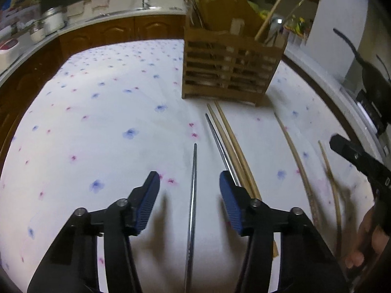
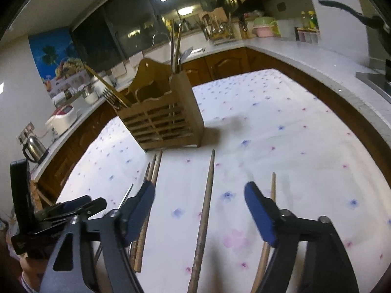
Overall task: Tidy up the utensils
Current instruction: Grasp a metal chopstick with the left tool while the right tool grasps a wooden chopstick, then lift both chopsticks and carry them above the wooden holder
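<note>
Both my claws wide open, gripping nothing: left gripper [image 1: 189,183] straddles a metal chopstick [image 1: 193,195], right gripper [image 2: 199,195] straddles a wooden chopstick [image 2: 205,210]; holder [image 2: 163,122] ahead.

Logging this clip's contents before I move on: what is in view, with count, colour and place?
Caddy: one, wooden, slatted, far on the cloth, holding utensils.
Metal chopsticks: two, silver, on the cloth; one lies between the left gripper's fingers.
Wooden chopsticks: four at least, brown, on the cloth near the caddy.
Tablecloth: one, white with blue and pink flowers.
Kettle: one, steel, on the counter.
Left gripper: open, blue pads.
Right gripper: open, straddling a wooden chopstick.
</note>
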